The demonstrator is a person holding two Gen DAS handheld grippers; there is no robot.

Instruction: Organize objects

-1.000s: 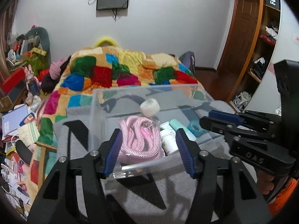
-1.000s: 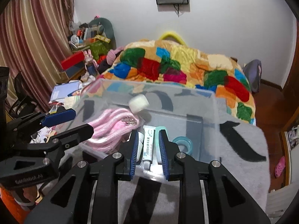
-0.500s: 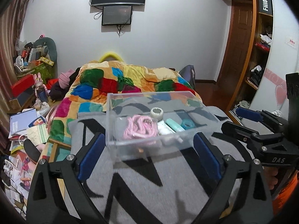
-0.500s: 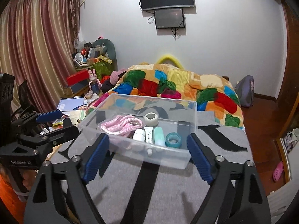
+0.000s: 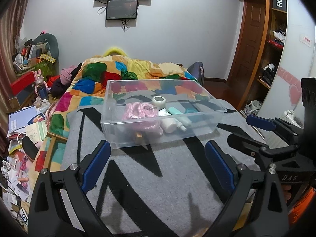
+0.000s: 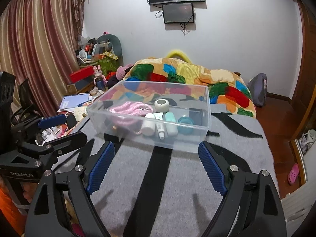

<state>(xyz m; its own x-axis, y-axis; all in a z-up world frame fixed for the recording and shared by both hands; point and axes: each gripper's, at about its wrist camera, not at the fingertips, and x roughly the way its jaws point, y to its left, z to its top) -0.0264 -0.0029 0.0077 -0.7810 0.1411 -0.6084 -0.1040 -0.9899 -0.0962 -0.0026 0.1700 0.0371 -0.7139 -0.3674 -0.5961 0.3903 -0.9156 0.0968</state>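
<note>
A clear plastic bin (image 5: pixel 205 104) (image 6: pixel 205 106) stands on the grey black-patterned blanket (image 5: pixel 158 187) (image 6: pixel 177 187). Inside lie a pink rope coil (image 5: pixel 138 111) (image 6: pixel 130 108), a white tape roll (image 5: pixel 159 100) (image 6: pixel 162 104), a white bottle (image 5: pixel 167 125) (image 6: pixel 148 126), a small tube (image 6: pixel 160 129), a mint tube (image 5: pixel 178 115) (image 6: pixel 170 125) and a teal tape ring (image 6: pixel 185 123). My left gripper (image 5: pixel 157 165) is open and empty, in front of the bin. My right gripper (image 6: pixel 156 167) is open and empty, also short of the bin. Each gripper shows at the side of the other's view.
A bed with a patchwork quilt (image 5: pixel 138 73) (image 6: pixel 187 75) lies behind the bin. Cluttered papers and boxes (image 5: pixel 23 122) fill the floor at left. A wooden door and shelves (image 5: pixel 262 49) stand at right. Screens (image 6: pixel 175 0) hang on the far wall.
Both grippers have pulled back from the bin and risen. Both jaws have opened wide; the right one was nearly shut over the bin's front a second ago.
</note>
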